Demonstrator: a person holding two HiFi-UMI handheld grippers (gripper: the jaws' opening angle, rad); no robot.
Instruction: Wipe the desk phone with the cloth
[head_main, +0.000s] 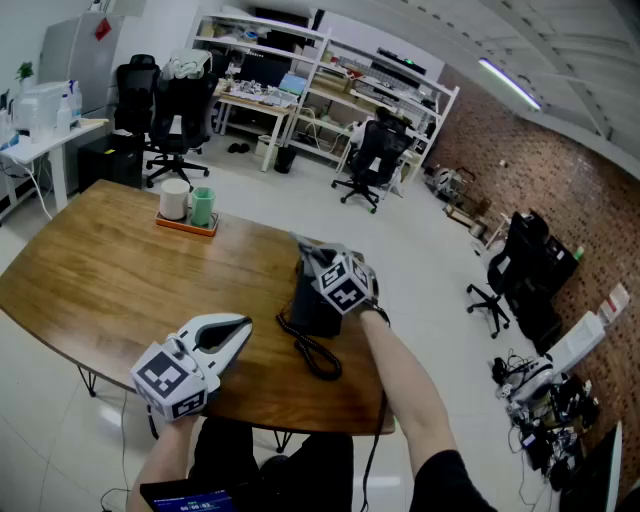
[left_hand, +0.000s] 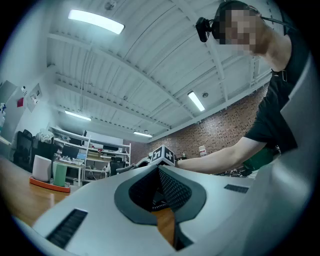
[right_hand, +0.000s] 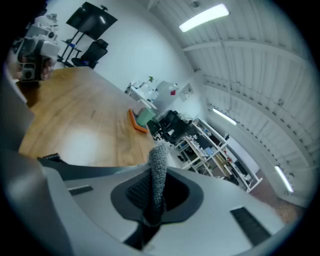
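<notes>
Head view: the black desk phone sat on the wooden bench just right of the frame's centre, its coiled cord trailing toward the near edge. The right tongs were down over the phone's top with a grey cloth at their tip, apparently lying against the phone. The left tongs rested at the lower left, apart from the phone and pointing toward it. An orange tray with a white cup and a green cup stood at the upper left.

Left gripper view: the left tongs were closed tip to tip with nothing between them, only bench wood showing through the gap below.

Right gripper view: the right tongs were clamped on the cloth, a twisted fold standing up out of them in the lower centre, with the bench spreading across the left.

By my reading the wiping step was in hand. The next move called for dragging the cloth across the phone's surfaces under light pressure; the idle left tongs could steady the phone should it slide
</notes>
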